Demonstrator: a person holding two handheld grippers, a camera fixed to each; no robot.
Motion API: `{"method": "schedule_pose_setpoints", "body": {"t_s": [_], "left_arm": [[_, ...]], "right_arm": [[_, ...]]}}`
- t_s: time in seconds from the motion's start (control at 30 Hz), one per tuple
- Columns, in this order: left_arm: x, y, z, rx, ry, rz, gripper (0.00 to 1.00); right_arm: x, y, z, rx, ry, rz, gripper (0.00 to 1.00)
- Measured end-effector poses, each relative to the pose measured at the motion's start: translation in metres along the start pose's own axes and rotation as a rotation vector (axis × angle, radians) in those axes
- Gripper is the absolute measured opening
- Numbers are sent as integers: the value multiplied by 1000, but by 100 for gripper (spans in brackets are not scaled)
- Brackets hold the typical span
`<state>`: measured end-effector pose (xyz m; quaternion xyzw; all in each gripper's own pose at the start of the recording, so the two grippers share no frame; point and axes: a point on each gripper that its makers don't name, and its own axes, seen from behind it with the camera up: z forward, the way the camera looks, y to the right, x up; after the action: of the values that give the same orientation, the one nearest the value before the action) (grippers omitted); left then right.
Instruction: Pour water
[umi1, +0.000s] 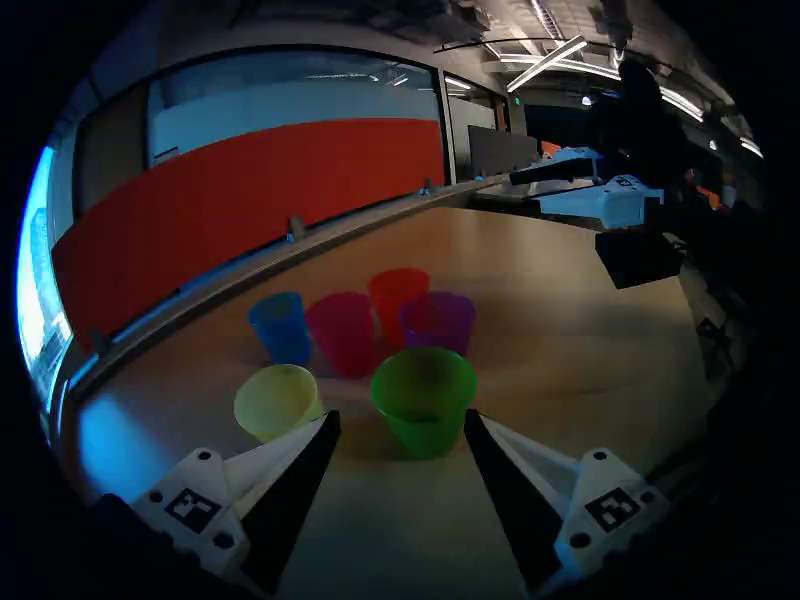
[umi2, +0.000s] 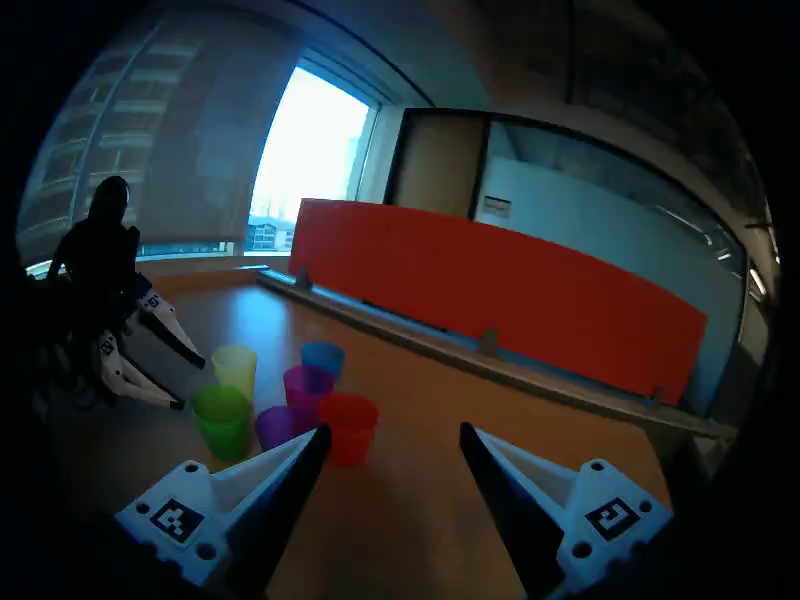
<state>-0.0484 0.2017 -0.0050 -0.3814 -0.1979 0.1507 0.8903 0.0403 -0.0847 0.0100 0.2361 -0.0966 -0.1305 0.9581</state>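
Writing on the wall notice defeats me; left gripper, facing the green cup, and right gripper gape empty.

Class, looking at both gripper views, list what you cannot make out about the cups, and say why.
- Left gripper view: whether the green cup holds water; its inside is too dark.
- Left gripper view: part of the base of the yellow cup, behind a finger of the left claw.
- Right gripper view: the lower side of the nearer purple cup, behind a finger of the right claw.
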Motion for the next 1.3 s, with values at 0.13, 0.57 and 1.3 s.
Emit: {"method": "schedule_pose_setpoints", "body": {"t_s": [0.13,0.57,1.3], "left_arm": [[-5,4,6,-15,-28,11,92],[-13,11,27,-47,-79,19,92],[-10,12,49,-49,-85,31,92]], "right_arm": [[-1,0,1,4,-2,-2,100],[-7,3,3,5,-3,1,100],[-19,10,7,6,-9,20,100]]}}
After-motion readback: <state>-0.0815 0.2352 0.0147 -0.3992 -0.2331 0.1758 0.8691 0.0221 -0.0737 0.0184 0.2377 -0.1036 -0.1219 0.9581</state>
